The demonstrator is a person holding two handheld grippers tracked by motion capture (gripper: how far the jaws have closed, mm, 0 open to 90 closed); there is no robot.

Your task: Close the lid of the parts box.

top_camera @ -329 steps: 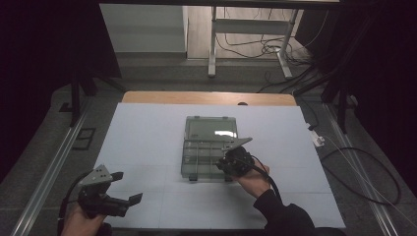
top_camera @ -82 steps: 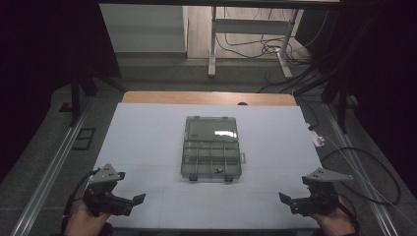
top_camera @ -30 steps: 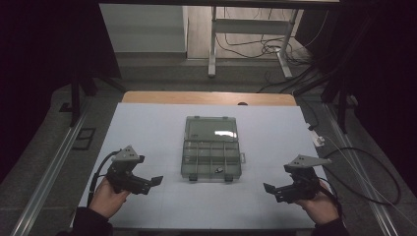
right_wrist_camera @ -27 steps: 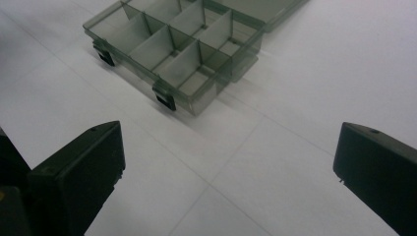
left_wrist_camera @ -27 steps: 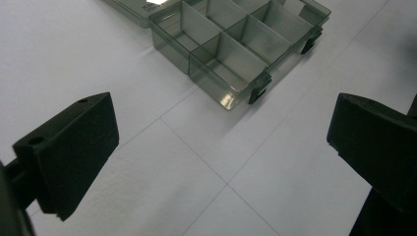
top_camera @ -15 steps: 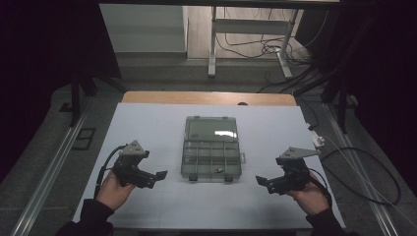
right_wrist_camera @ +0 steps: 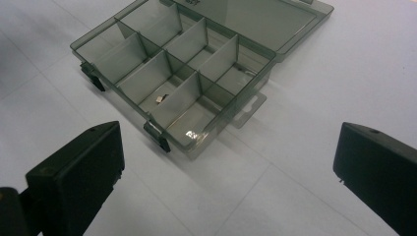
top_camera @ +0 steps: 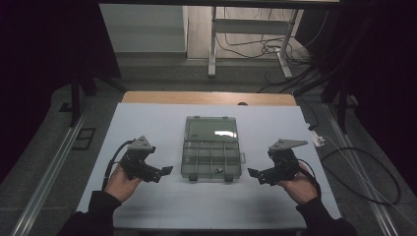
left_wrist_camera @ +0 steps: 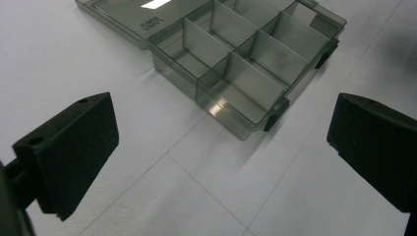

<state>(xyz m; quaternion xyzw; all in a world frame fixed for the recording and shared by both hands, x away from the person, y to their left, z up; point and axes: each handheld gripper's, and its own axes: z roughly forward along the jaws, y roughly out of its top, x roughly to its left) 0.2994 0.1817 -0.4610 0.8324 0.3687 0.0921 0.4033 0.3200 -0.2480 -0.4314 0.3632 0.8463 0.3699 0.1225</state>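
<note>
The open box (top_camera: 210, 153) lies flat mid-surface (top_camera: 147, 123), so the left tool (top_camera: 163, 172) and right tool (top_camera: 254, 173), both empty with jaws wide apart, flank it, likely to reach either end.

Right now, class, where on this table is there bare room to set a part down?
Bare table lies left and right of the open compartment box, and behind its lid. It is tighter beside the box front, where the left gripper and right gripper close in.
</note>
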